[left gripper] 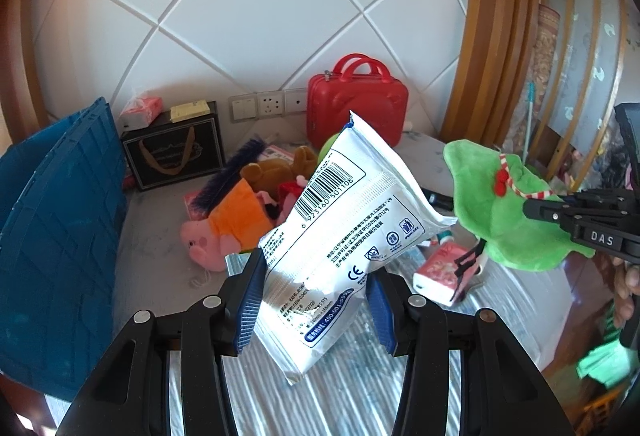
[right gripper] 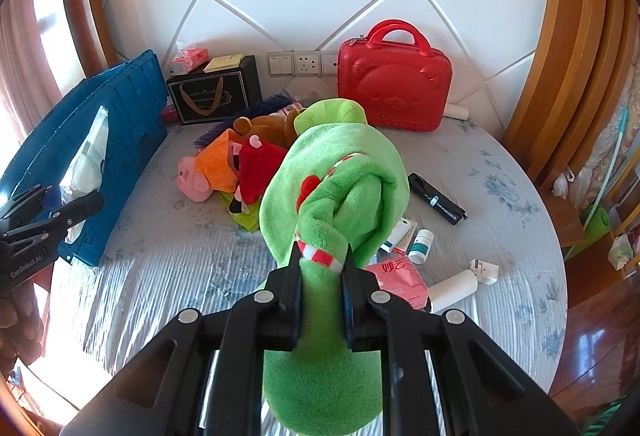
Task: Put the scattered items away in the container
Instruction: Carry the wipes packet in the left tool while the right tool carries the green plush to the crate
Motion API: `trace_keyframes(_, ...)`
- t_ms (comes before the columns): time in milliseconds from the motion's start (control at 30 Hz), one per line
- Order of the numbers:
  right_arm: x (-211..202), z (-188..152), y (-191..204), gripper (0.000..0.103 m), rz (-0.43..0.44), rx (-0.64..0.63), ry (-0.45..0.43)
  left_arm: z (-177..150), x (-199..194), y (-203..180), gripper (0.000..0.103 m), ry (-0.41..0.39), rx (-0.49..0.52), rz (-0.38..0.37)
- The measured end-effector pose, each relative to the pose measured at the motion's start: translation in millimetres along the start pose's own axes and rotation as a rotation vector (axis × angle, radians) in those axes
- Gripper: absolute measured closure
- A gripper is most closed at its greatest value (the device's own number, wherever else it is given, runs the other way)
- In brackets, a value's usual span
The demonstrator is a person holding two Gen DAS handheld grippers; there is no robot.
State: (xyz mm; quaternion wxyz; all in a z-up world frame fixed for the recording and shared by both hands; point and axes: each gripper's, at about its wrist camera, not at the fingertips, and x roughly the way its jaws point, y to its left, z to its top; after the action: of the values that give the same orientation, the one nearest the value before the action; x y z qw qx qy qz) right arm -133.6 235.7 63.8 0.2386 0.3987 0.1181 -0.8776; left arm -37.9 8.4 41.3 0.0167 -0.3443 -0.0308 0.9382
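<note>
My left gripper (left gripper: 316,302) is shut on a white foil mask packet (left gripper: 344,236) with a barcode, held tilted above the bed. It also shows in the right wrist view (right gripper: 86,160), in front of the blue crate (right gripper: 100,140). My right gripper (right gripper: 320,268) is shut on a green plush toy (right gripper: 340,188) with a red-and-white striped scarf, held in the air. The same toy shows at the right of the left wrist view (left gripper: 504,204). The blue crate (left gripper: 52,236) stands at the left on the bed.
A pile of plush toys (right gripper: 236,164) lies mid-bed: pink pig, orange, red, brown. A red suitcase (right gripper: 394,80) and a black gift bag (right gripper: 214,92) stand at the wall. Small boxes, a white bottle (right gripper: 420,246), a pink pack (right gripper: 400,276) and a black pouch (right gripper: 436,198) lie at right.
</note>
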Motion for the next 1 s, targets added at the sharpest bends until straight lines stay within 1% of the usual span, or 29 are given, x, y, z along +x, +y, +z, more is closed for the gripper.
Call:
trace_keyframes(267, -3, 4, 48, 0.088, -0.025, -0.008, 0.006, -1, -17, 38, 0.056, -0.015, -0.006, -0.034)
trace_keyframes(567, -10, 19, 123, 0.088, -0.038, -0.024, -0.012, 8, -51, 102, 0.056, -0.068, -0.011, -0.067)
trace_keyframes(733, -12, 34, 168, 0.088, -0.025, -0.054, -0.03, 15, -68, 142, 0.056, -0.11, -0.026, -0.063)
trace_keyframes(1000, -9, 64, 243, 0.088, 0.002, -0.129, -0.069, 18, -94, 209, 0.056, -0.169, -0.072, -0.033)
